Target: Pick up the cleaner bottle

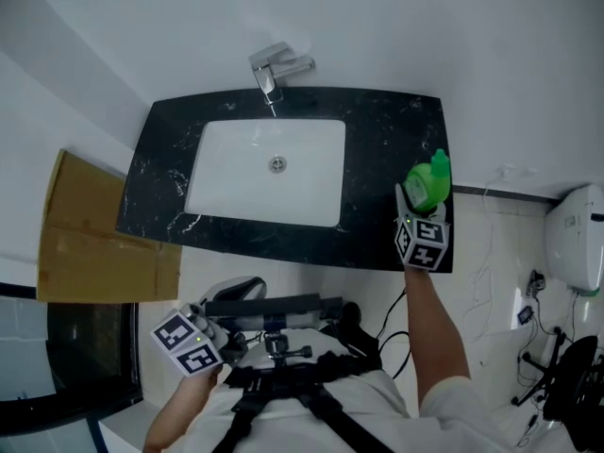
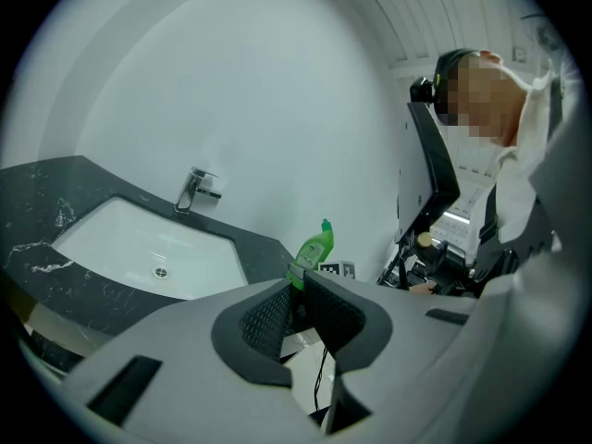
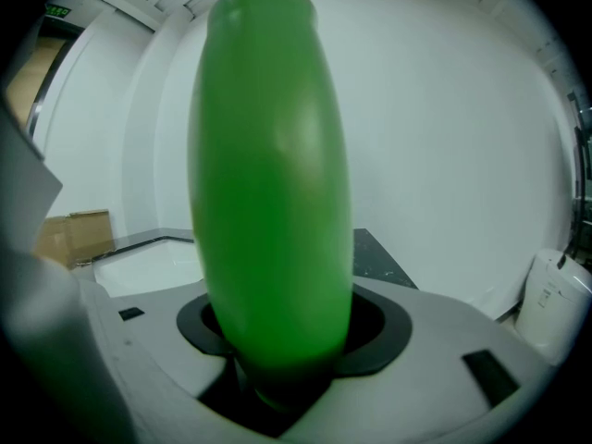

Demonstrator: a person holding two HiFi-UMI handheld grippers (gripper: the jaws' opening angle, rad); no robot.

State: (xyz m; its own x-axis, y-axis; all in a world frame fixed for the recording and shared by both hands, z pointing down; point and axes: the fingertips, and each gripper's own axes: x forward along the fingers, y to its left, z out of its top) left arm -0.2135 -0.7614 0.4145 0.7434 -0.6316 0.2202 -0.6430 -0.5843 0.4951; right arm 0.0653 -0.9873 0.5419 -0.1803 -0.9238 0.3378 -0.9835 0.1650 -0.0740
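Note:
The green cleaner bottle is at the right end of the black marble counter, with my right gripper shut round its body. In the right gripper view the bottle fills the middle, clamped between the jaws of the right gripper. From the left gripper view the bottle shows small, cap up, beyond the counter's corner. My left gripper hangs low near the person's body, away from the counter. Its jaws are shut with nothing between them.
A white sink with a chrome faucet is set in the counter. Flat cardboard leans at the left. A white fixture and cables lie on the floor at the right.

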